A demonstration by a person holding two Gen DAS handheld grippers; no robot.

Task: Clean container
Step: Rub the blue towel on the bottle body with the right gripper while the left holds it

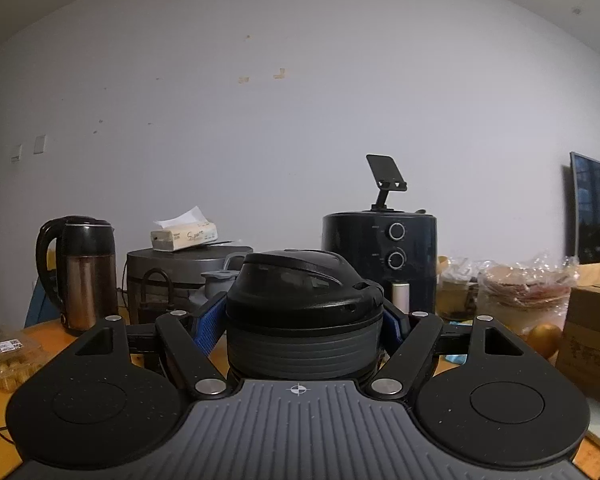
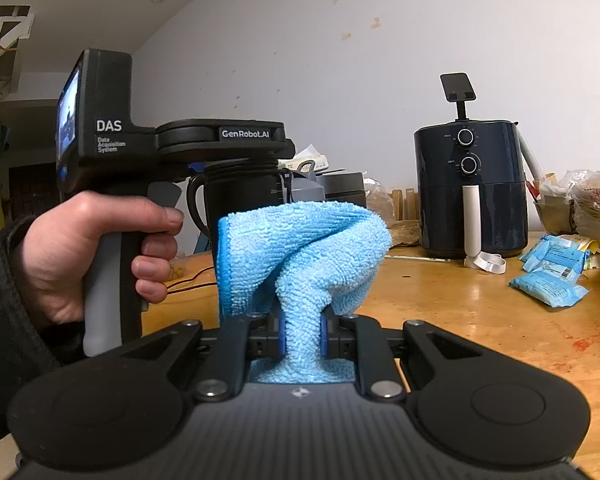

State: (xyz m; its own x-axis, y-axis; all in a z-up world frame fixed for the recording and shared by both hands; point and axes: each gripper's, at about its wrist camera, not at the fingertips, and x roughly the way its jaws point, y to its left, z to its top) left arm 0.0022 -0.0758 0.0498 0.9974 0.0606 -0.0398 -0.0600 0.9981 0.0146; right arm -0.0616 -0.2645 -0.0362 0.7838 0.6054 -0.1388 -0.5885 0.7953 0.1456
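1. Close up, the left gripper [image 1: 304,320] is clamped on a black and grey ribbed container with a domed black lid [image 1: 304,304], a blue-padded finger [image 1: 209,330] pressing each side; it is held upright above the table, filling the middle of the left wrist view.
2. Lid: smooth black, raised ridge across the top, small tab at its right edge. Body: grey, stacked horizontal ribs.
3. Right gripper [image 2: 303,334]: jaws nearly together, pinching a light blue microfibre cloth [image 2: 300,256]; the cloth billows up and folds over ahead of the fingers, right beside the held container.
4. Person's hand [image 2: 96,256], dark sleeve, grips the left tool's handle.
5. Surface: orange-brown wooden table [image 2: 460,308], worn, reddish marks at right.
6. On it: dark blue air fryer with two dials [image 2: 470,188], black and copper kettle [image 1: 78,272], grey cooker with a tissue pack on top [image 1: 184,268], blue packets [image 2: 552,272], bagged food.
7. Behind: plain white wall [image 1: 300,100], scuffed.
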